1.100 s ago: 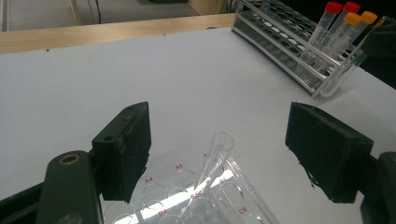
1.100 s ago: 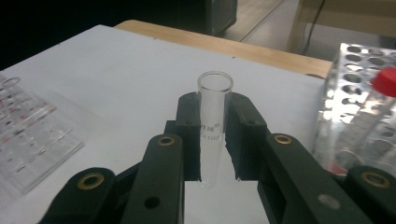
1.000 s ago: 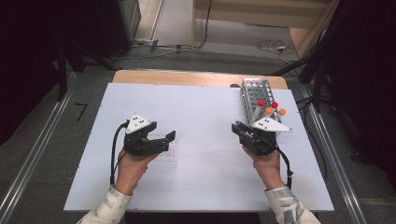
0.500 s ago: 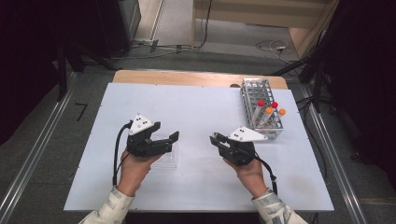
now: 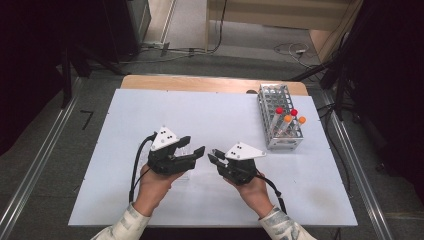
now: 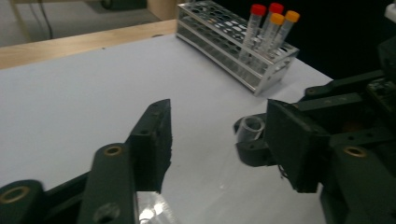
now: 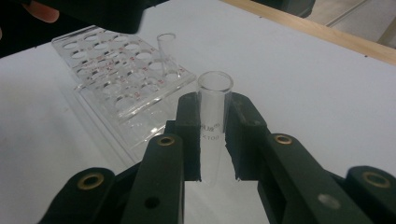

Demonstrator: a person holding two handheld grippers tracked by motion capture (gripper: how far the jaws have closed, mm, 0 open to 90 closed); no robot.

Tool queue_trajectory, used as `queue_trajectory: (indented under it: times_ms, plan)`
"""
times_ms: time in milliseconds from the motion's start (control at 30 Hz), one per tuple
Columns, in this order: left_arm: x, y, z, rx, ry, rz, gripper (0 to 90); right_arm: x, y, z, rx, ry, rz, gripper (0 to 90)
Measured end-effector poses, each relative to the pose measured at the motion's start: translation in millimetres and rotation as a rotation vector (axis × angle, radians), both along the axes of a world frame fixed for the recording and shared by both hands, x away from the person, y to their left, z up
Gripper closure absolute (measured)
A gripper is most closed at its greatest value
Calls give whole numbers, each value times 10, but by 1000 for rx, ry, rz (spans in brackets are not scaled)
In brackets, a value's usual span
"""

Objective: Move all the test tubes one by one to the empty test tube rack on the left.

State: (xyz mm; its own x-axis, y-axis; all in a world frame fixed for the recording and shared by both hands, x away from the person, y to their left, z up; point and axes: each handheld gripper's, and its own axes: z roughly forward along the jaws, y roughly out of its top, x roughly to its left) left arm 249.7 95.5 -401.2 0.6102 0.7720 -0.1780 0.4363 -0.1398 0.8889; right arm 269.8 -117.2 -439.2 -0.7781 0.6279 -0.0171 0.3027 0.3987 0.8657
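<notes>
Partly Hidden: Open Tube and Clear Rack

Right gripper (image 7: 212, 135) clamps an uncapped glass tube (image 7: 214, 116) upright between its pads; the tube's base is hidden behind the jaws. Left gripper (image 6: 219, 140) stands half-open, its jaws just closing on nothing. Clear plastic rack (image 7: 123, 81) on the counter (image 5: 225, 115) is partly covered by that gripper in the high view.

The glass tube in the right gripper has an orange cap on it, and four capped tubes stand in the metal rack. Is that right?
Not quite. The glass tube clamped in the right gripper has no cap: the right gripper view shows its open rim. The rest holds: four capped tubes, two red and two orange, stand in the metal rack.
</notes>
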Motion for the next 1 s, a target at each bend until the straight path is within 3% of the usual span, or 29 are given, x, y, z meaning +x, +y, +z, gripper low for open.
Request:
queue_trajectory:
  times_ms: [233,700,933,1000]
  plan:
    - [26,-144,-82,21,34,-54,582,-44,65,-7,-4,-6,15,735]
    - [55,-198,-133,52,49,-52,746,-70,96,-24,-16,-24,22,735]
    - [48,-195,-130,57,37,-47,768,-66,93,-29,-12,-15,25,724]
    - [45,-188,-121,53,33,-47,769,-69,90,-26,-8,-8,23,673]
